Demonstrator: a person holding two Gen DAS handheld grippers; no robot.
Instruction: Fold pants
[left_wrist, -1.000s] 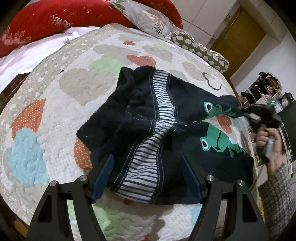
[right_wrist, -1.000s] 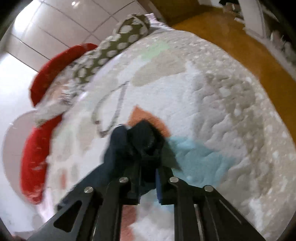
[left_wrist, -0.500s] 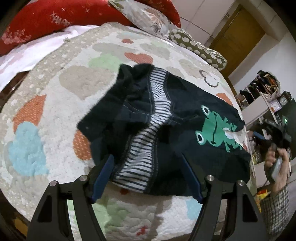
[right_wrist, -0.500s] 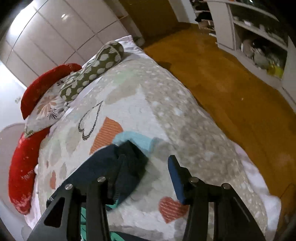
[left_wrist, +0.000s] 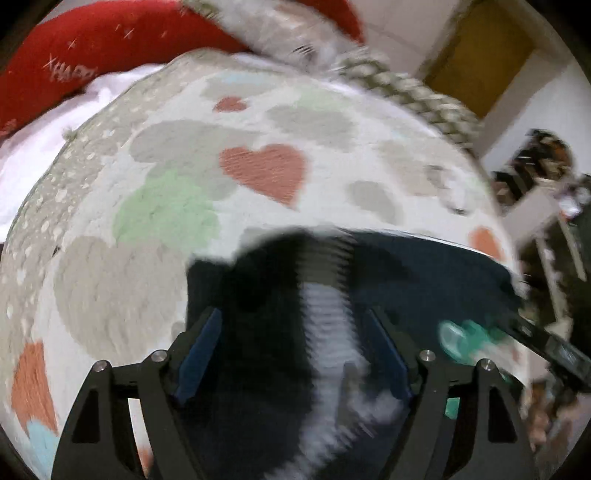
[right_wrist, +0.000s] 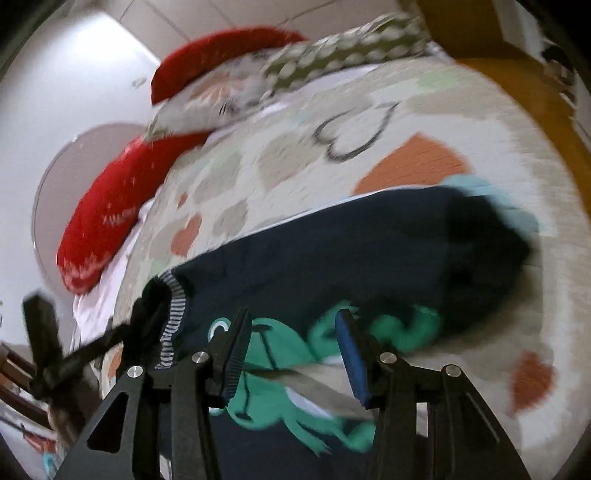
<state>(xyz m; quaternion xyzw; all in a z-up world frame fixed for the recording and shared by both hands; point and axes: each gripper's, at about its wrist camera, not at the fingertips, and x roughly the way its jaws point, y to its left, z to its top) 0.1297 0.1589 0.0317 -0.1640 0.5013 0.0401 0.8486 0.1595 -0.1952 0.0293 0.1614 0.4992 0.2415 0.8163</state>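
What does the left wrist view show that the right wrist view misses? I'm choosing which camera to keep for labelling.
Only the left wrist view: the dark navy pants' striped grey-and-white inner panel running lengthwise, plus a green heart patch.

Only the right wrist view: the whole green frog print and a black outline heart.

Both: the dark navy pants, the heart-patterned quilt, the red pillow.

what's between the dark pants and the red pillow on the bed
In the left wrist view, only bare heart-patterned quilt and a strip of white sheet separate the pants from the red pillow.
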